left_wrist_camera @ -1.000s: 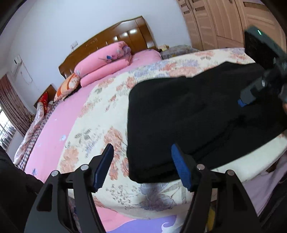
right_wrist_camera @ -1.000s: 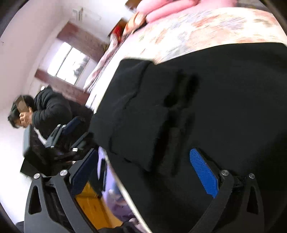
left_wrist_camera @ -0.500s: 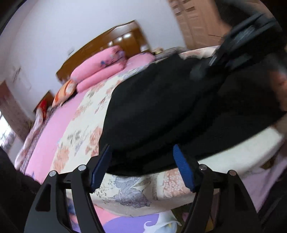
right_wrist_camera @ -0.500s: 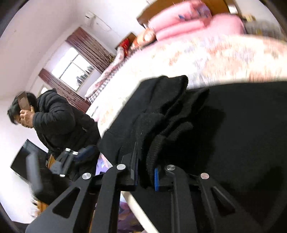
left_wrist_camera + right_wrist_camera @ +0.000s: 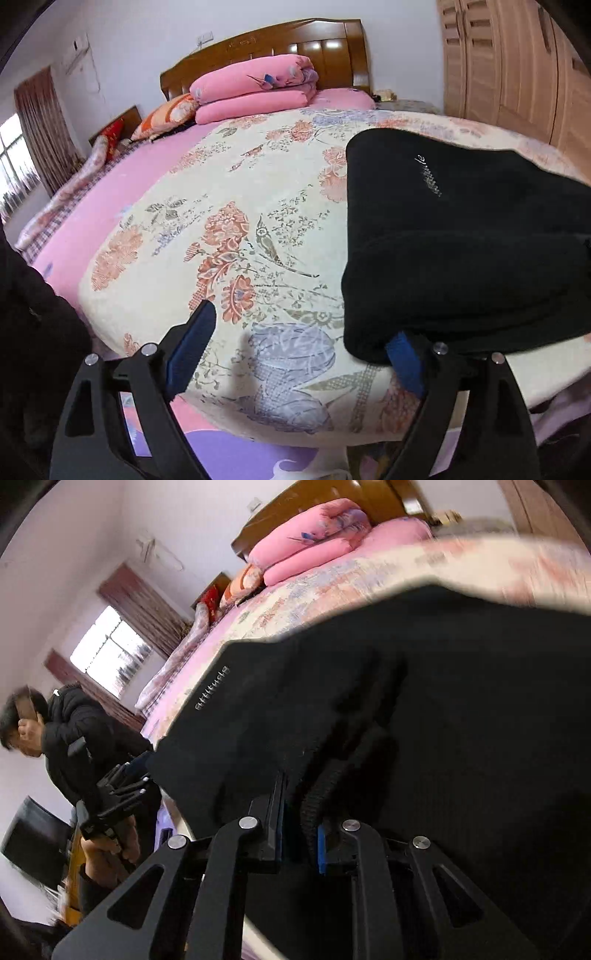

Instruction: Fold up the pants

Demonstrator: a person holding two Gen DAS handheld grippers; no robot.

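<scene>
On top of the bed [image 5: 258, 229], the black pants [image 5: 461, 236] are lying over the right half of the floral cream blanket [image 5: 236, 206], folded into a thick stack with a bit of white lettering showing on the upper layer. The left gripper [image 5: 295, 354] is sitting at the near edge of the bed with its jaws opening wide; the right blue pad is tucking under the lower left corner of the stack, the left pad is hanging over bare blanket, so nothing is being squeezed there. The right gripper [image 5: 299, 834] is clamping down narrow on a bunched ribbed edge of the pants, cloth pinched right between the blue pads.

Around it all: pink folded quilts [image 5: 255, 88] are piling up against the wooden headboard [image 5: 266, 48], an orange patterned pillow [image 5: 166, 114] is lying beside them, and a pink sheet [image 5: 96, 206] is running down the far side. A wooden wardrobe [image 5: 517, 66] is standing close on the right. In the right wrist view a person in a dark jacket [image 5: 77, 738] is standing by the window [image 5: 110, 650], past the bed's corner.

Left of the pants the blanket is lying flat and open all the way to the pillows. The pants' right side is running out toward the bed's edge.
</scene>
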